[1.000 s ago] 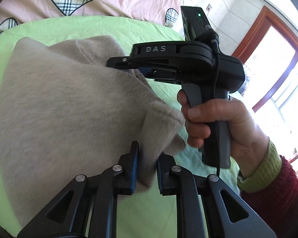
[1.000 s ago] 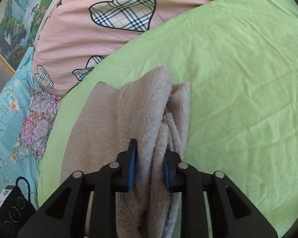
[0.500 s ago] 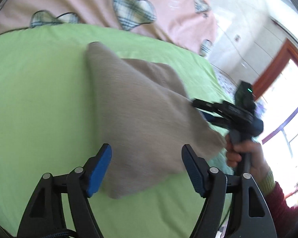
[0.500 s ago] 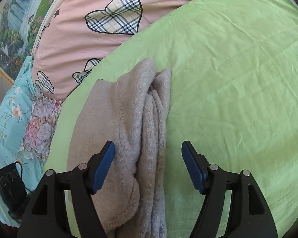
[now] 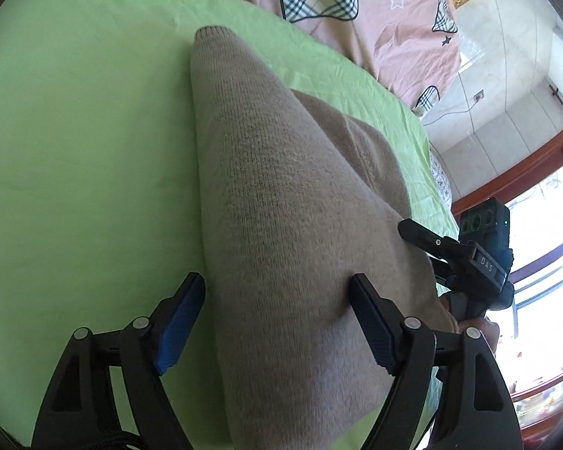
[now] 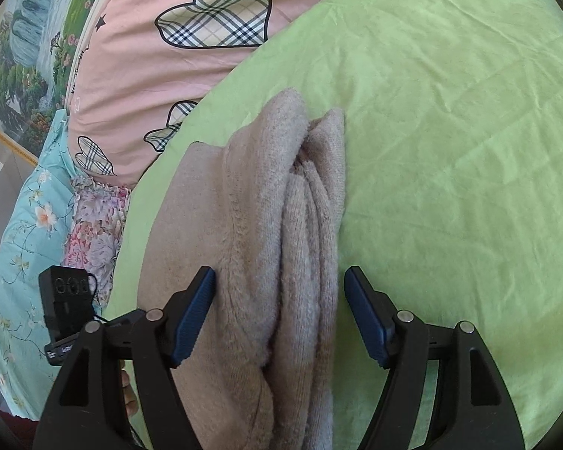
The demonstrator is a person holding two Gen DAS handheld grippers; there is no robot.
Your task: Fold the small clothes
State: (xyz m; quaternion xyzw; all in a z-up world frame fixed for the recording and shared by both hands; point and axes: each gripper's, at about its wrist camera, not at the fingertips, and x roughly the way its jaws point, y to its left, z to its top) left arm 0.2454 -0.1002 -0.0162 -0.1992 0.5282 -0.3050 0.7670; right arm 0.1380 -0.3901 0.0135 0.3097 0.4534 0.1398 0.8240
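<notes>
Broadly, we work over a bed spread with a light green cotton sheet (image 6: 450,150), with a pink quilt printed with plaid hearts (image 6: 161,56) at its far edge. On the sheet lies the beige knitted garment (image 5: 281,225), folded into a long thick bundle whose long axis runs away from us, almost in line with both claws. In the right wrist view its stacked, rolled edges (image 6: 311,225) face the open sheet to the right.

Our left claw (image 5: 277,322) straddles the near end of the bundle; its jaws are opening, the garment lies between them, and the right finger (image 5: 371,322) seems to brush the knit without pinching it. Our right claw (image 6: 279,311) stands apart too, its blue pads (image 6: 193,311) either side of the layered edge with nothing clamped.

We judge both claws equally near; the next move turns on that lengthwise axis, since any further fold would go across it.
</notes>
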